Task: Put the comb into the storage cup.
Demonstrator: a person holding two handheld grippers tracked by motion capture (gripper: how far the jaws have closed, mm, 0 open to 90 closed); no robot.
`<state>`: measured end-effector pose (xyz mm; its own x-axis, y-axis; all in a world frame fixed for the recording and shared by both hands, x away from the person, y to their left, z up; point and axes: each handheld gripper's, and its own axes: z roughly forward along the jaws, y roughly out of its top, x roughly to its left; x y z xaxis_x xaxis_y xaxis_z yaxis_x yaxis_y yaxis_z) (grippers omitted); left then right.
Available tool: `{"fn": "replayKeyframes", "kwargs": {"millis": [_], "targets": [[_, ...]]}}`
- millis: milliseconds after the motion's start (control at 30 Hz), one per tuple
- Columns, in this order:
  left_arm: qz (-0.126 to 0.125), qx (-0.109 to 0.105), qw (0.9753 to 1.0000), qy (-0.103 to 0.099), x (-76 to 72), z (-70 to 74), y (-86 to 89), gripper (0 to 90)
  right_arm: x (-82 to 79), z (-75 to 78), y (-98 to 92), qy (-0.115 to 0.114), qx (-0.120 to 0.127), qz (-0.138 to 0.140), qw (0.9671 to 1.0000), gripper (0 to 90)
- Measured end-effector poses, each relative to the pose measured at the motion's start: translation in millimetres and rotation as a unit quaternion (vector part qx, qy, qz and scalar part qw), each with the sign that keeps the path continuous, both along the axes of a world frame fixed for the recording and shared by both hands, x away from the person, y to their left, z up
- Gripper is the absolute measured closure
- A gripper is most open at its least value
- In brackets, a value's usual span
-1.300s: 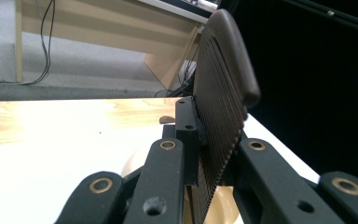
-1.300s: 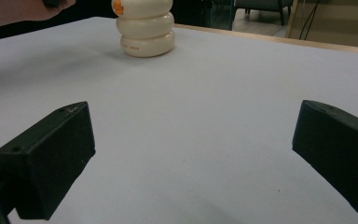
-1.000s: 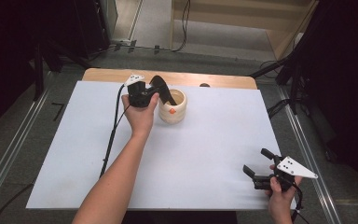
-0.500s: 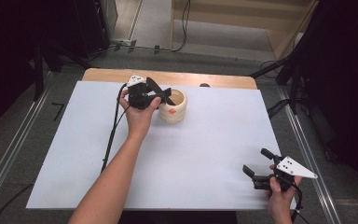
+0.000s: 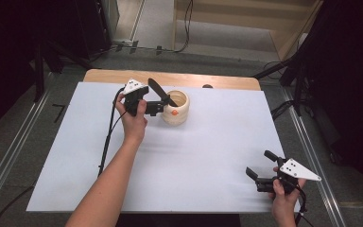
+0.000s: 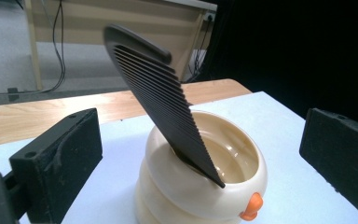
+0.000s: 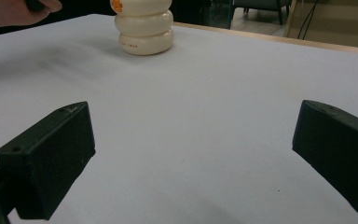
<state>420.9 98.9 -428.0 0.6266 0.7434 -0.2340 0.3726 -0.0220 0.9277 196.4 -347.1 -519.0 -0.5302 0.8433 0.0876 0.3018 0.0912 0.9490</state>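
comb (image 6: 161, 105) | leaning in cup (image 6: 223, 186), between left tool (image 5: 163, 101) | wide open, empty

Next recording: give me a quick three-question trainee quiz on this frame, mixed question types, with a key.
1. True or false: the black comb lies flat on the white table cover.
2. Where does the comb's lower end rest? A) inside the cream holder B) between the left gripper's jaws C) on the wooden table edge
3. Fill in: the right gripper, near the cover's front right corner, holds ____.

Key
1. False: it leans tilted out of the holder.
2. A. The left gripper's jaws stand open on either side, apart from the comb.
3. Nothing: its jaws stand open over bare cover.
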Motion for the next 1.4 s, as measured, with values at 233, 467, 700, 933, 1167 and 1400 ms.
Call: {"fn": "replayKeyframes", "kwargs": {"millis": [233,467,700,933,1167,1400], "targets": [[0.006,0.004,0.9999,-0.012,-9.5,3.2,12.7,0.0,-0.1,0.0,0.4,0.001,-0.001,-0.001,1.0000,0.0],[0.007,0.016,0.9996,-0.021,-18.4,2.0,20.5,0.0,-0.1,0.1,0.4,0.001,-0.002,-0.001,1.0000,0.0],[0.005,0.029,0.9992,-0.028,-28.8,0.3,25.4,0.0,-0.3,0.2,1.2,0.003,-0.004,-0.002,1.0000,0.0],[0.001,0.029,0.9989,-0.037,-40.6,1.3,29.0,0.0,-0.1,0.2,1.0,0.002,-0.004,-0.001,1.0000,0.0],[-0.001,0.033,0.9981,-0.052,-54.8,3.8,32.8,0.0,0.0,0.2,1.0,0.002,-0.005,-0.001,1.0000,0.0],[0.002,0.034,0.9977,-0.058,-65.6,2.1,40.0,0.0,0.4,0.1,1.5,0.001,-0.007,-0.002,1.0000,0.0]]}}
